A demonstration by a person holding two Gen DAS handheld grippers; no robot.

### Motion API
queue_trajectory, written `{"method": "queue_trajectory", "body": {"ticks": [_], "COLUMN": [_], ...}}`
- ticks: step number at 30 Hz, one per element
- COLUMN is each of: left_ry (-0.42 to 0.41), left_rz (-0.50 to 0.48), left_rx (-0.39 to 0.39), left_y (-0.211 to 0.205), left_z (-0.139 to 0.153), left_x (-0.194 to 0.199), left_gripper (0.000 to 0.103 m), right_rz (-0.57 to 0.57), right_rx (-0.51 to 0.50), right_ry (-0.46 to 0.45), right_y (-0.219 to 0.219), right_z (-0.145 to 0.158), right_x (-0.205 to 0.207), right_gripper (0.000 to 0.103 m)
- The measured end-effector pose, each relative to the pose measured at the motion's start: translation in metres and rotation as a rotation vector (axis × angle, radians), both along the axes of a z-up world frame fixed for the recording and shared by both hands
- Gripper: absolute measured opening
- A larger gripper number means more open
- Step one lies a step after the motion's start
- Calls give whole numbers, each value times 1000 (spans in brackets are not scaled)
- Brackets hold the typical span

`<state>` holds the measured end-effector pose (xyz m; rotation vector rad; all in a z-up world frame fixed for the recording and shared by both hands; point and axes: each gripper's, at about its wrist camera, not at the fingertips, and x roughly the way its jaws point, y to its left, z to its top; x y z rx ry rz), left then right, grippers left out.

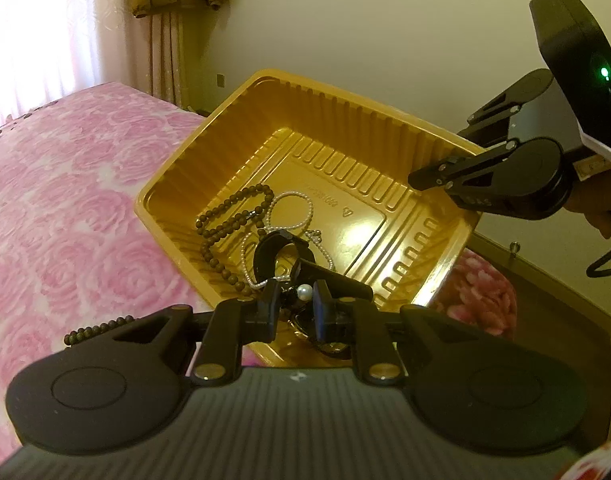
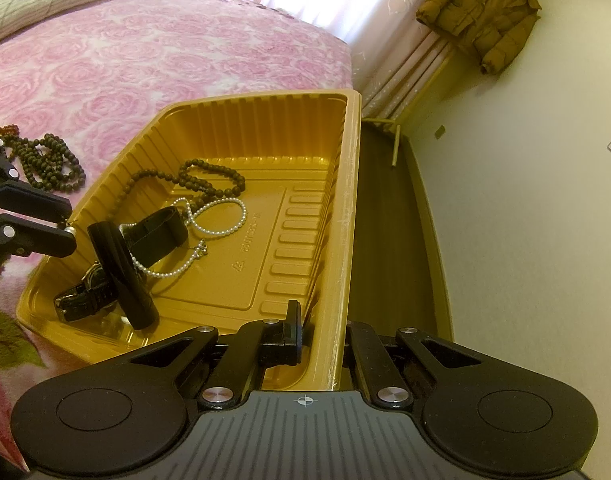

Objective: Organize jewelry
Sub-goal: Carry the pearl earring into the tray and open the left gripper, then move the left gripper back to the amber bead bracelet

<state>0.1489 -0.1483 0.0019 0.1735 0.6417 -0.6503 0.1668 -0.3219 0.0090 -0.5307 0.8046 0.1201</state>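
A gold plastic tray [image 1: 389, 136] [image 2: 265, 120] lies on the bed. In it are a brown bead string [image 1: 221, 220] [image 2: 209, 176], a white pearl necklace [image 1: 293, 208] [image 2: 221, 220], a black bangle [image 1: 265, 256] [image 2: 121, 268] and a black watch [image 2: 85, 296]. My left gripper [image 1: 296, 300] [image 2: 67, 222] is over the tray's near wall, shut on a pearl earring [image 1: 304, 291]. My right gripper [image 2: 325, 332] [image 1: 421, 182] is shut on the tray's right rim [image 2: 345, 240].
Another brown bead string [image 2: 45, 164] [image 1: 97, 330] lies on the pink rose bedspread [image 1: 65, 200] left of the tray. A dark wooden bedside surface [image 2: 385, 220] runs right of the tray. A brown jacket [image 2: 481, 12] hangs by the curtain.
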Motion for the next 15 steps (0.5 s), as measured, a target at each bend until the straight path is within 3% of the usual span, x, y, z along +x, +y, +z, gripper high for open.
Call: {"method": "queue_trajectory", "body": {"ticks": [3,6,15], "left_ry": [2,18,10], "left_rz": [-2,3,30], "left_rx": [7,0,-9], "left_y": [-3,-3,7], "left_z": [-1,-3,0], "left_x": [1,2,1], "left_gripper": [16,32,33], "right_rz": [0,0,1], "right_rx": [0,-1,-5], "right_ry": [0,1,0], "right_y": [-1,-1,3], "right_z": [0,0,1], "right_x": [0,0,-2], "right_gripper": [5,5,5]}}
